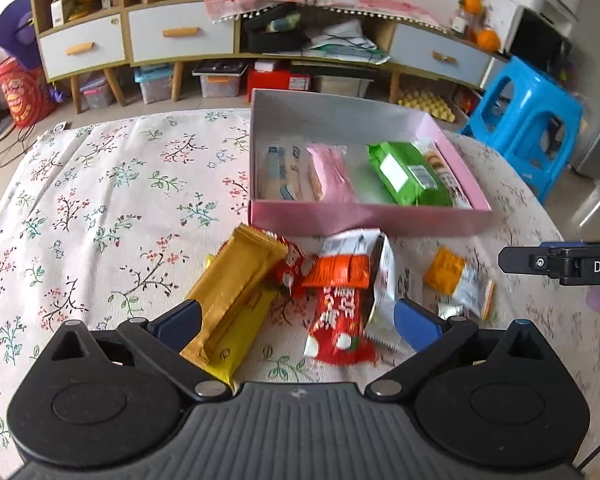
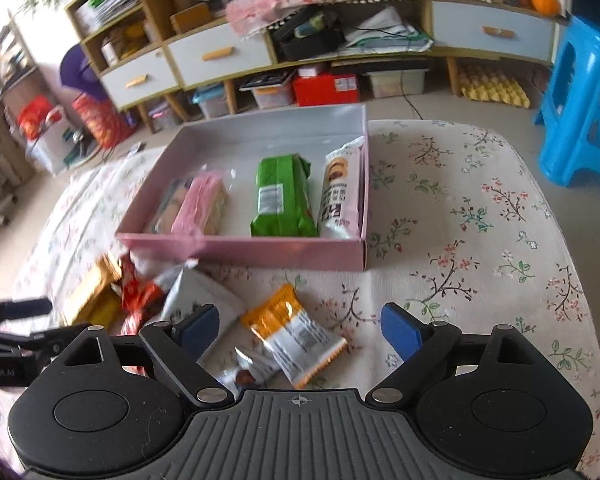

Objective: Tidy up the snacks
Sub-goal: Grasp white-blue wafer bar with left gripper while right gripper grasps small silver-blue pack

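A pink box (image 1: pixel 364 220) (image 2: pixel 260 252) on the floral tablecloth holds several snacks, among them a pink pack (image 1: pixel 330 174) (image 2: pixel 200 208) and a green pack (image 1: pixel 406 174) (image 2: pixel 282 200). In front of it lie loose snacks: a yellow bar (image 1: pixel 236 304), a red-orange pack (image 1: pixel 340 304), a silver pack (image 1: pixel 384 300) (image 2: pixel 198 300) and an orange-white packet (image 1: pixel 456 282) (image 2: pixel 296 332). My left gripper (image 1: pixel 298 320) is open just above the yellow bar and red pack. My right gripper (image 2: pixel 300 330) is open above the orange-white packet and empty.
A small foil-wrapped sweet (image 2: pixel 248 372) lies by the orange-white packet. A blue plastic stool (image 1: pixel 528 120) (image 2: pixel 580 100) stands beside the table at the right. A low cabinet with drawers (image 1: pixel 180 36) and storage boxes beneath stands behind the table.
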Tool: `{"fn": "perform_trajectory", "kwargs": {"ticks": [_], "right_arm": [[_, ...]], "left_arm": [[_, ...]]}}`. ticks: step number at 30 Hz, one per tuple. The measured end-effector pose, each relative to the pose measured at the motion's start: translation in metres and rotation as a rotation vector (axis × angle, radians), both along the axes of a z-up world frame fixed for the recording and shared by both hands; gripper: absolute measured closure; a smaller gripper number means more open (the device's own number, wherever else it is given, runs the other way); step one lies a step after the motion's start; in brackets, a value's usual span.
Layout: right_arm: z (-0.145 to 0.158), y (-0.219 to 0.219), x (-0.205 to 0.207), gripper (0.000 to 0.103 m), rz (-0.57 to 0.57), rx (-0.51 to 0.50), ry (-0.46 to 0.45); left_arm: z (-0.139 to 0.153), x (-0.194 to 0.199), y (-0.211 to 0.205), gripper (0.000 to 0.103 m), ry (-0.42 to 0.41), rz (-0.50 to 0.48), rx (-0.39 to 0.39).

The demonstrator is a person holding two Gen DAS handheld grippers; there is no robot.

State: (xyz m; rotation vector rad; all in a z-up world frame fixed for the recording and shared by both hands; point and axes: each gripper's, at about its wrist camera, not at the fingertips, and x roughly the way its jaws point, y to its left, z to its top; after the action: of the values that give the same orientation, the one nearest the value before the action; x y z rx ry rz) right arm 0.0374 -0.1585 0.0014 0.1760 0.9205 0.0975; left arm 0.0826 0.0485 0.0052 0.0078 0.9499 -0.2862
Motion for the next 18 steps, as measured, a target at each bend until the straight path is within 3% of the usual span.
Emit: {"fn": "perform_trajectory", "kwargs": {"ticks": [6, 13, 18], "right_arm": [[-0.016, -0.001, -0.011, 0.013, 0.013, -0.028, 0.047], [-0.032, -0.004, -0.010, 0.013, -0.035, -0.042, 0.149], [-0.039, -0.005, -0.008, 0.013, -0.053, 0.005, 0.202]], "left_arm": [[-0.013, -0.013, -0.002, 0.001, 0.053, -0.054, -0.032], [-0.029, -0.027, -0.027, 0.001, 0.086, -0.175, 0.016], [-0.037, -0.037, -0.046, 0.003, 0.084, -0.279, 0.054]]}}
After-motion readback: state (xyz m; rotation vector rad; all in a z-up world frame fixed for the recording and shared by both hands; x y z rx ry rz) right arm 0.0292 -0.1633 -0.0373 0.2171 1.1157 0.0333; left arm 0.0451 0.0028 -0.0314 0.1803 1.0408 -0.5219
